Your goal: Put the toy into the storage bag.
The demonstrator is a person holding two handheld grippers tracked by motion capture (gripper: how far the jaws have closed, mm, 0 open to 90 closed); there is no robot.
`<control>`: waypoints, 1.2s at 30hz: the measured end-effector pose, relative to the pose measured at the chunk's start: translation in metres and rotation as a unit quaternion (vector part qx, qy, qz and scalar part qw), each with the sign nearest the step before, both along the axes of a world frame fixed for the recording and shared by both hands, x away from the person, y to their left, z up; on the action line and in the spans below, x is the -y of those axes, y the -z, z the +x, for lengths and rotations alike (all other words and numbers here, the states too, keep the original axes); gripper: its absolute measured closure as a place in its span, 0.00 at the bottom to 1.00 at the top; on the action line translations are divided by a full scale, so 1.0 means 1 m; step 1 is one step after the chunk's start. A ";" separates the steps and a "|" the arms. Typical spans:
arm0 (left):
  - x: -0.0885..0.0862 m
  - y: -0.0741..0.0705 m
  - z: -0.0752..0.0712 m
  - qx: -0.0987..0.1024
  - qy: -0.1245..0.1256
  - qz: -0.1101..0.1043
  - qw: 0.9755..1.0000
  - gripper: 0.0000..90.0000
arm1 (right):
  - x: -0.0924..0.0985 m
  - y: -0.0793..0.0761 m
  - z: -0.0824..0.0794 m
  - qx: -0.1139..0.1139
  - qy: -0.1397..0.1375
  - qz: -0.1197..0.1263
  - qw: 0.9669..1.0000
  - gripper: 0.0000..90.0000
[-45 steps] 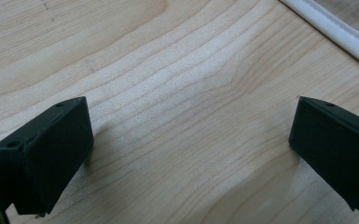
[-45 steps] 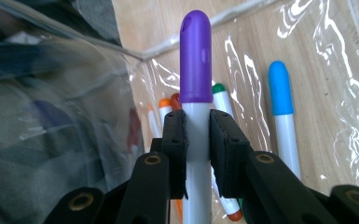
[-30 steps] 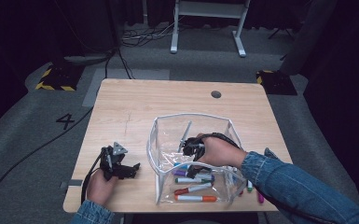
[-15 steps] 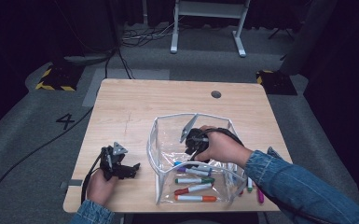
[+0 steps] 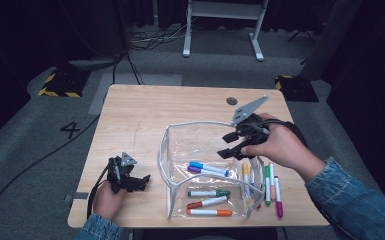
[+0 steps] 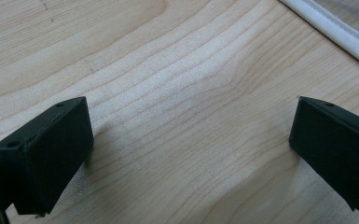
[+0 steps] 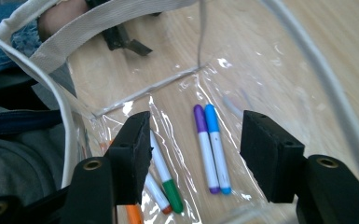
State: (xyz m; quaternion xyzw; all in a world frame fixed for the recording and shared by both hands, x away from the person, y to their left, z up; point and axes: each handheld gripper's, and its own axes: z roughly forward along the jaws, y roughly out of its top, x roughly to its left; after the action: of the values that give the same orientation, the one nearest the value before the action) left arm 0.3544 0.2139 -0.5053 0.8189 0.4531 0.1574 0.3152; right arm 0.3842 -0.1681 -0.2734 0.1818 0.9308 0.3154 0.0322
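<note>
My left gripper (image 5: 139,183) rests on the surface (image 5: 145,115) near its front edge, fingers released and wide, bare wood between them and the pouch's white rim (image 6: 335,28) just beyond. My right gripper (image 5: 231,145) hangs above the clear pouch (image 5: 200,145); its fingers have just been opening and nothing is between them. Below them lie the purple pen (image 7: 204,147) and blue pen (image 7: 216,147) side by side inside the pouch. I judge the next pick is from the loose pens (image 5: 269,182) just right of the pouch. I should approach those from above, clear of the pouch wall, and grip one pen mid-barrel. Farther off, the back of the surface is open, with only a small round cap (image 5: 231,101).
</note>
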 end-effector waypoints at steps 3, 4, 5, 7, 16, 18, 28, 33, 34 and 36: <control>0.000 0.000 0.000 0.000 0.000 0.000 1.000 0.00 | 0.023 -0.007 -0.002 0.003 0.029 0.003 1.000 0.49; 0.000 0.000 0.000 0.000 0.000 0.000 1.000 0.00 | 0.031 -0.008 -0.003 0.005 0.039 0.006 0.999 0.49; 0.000 0.000 0.000 0.000 0.000 0.000 1.000 0.00 | 0.039 -0.009 -0.003 0.007 0.050 0.006 0.999 0.49; 0.000 0.000 0.000 0.000 0.000 0.000 1.000 0.00 | 0.054 -0.010 -0.004 0.007 0.066 0.009 0.998 0.49; 0.000 0.000 0.000 0.000 0.000 0.000 1.000 0.00 | 0.119 -0.001 -0.012 0.013 0.146 0.023 0.989 0.47; 0.000 0.000 0.000 0.000 0.000 0.000 1.000 0.00 | 0.130 0.006 -0.014 0.007 0.163 0.023 0.986 0.47; 0.000 0.000 0.000 0.000 0.000 0.000 1.000 0.00 | 0.170 0.050 -0.021 -0.007 0.223 0.013 0.975 0.46; 0.000 0.000 0.000 0.000 0.000 0.000 1.000 0.00 | 0.177 0.084 -0.022 -0.032 0.239 0.000 0.970 0.46; 0.000 0.000 0.000 0.000 0.000 0.000 1.000 0.00 | 0.178 0.092 -0.022 -0.035 0.240 -0.004 0.970 0.46; 0.000 0.000 0.000 0.000 0.000 0.000 1.000 0.00 | 0.179 0.106 -0.023 -0.046 0.244 -0.011 0.969 0.46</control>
State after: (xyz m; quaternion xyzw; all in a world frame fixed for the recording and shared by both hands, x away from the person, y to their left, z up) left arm 0.3544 0.2139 -0.5054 0.8187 0.4532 0.1577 0.3153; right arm 0.3611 -0.3468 -0.3794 0.4169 0.8625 0.2787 0.0677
